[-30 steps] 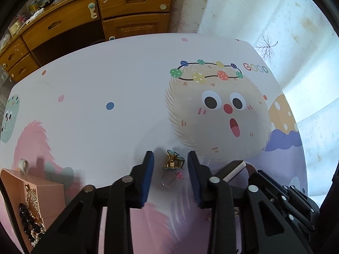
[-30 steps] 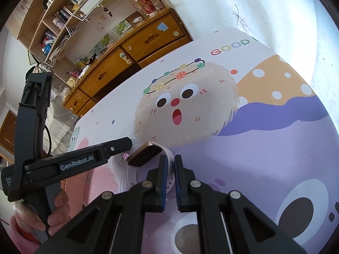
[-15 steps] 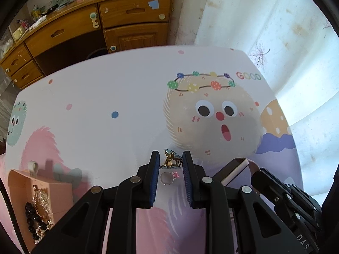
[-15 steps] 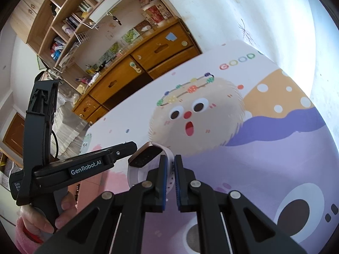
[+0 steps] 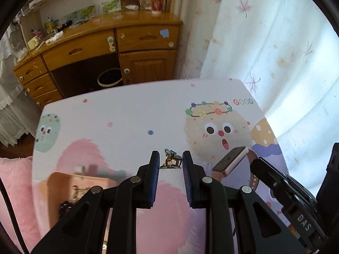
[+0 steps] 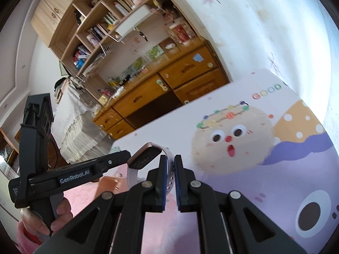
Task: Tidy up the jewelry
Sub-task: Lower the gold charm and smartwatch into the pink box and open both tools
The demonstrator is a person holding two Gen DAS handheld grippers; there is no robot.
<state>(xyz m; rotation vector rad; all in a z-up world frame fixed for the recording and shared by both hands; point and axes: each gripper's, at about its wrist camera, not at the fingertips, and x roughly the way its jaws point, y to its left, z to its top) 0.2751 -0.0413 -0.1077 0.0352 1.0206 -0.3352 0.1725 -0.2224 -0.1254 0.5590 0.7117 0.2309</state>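
My left gripper (image 5: 170, 160) is shut on a small gold and blue brooch (image 5: 171, 161) and holds it above the cartoon table cover (image 5: 127, 116). My right gripper (image 6: 170, 160) is shut on the pale pink strap of a smartwatch (image 6: 146, 158), lifted off the table; the watch also shows in the left wrist view (image 5: 231, 162). A pink jewelry box (image 5: 80, 188) with chains and dark beads lies open at the lower left, below the left gripper. The left gripper also shows in the right wrist view (image 6: 118, 158).
A wooden cabinet with drawers (image 5: 106, 50) stands beyond the table's far edge. A white curtain (image 5: 275, 53) hangs at the right. A pink cushion (image 5: 12, 190) lies left of the table. Bookshelves (image 6: 106, 21) rise above the cabinet.
My left gripper closed on the brooch and lifted it; the silver ring beneath it is out of view. My right gripper rose with the watch. Both cameras now sit higher over the table.
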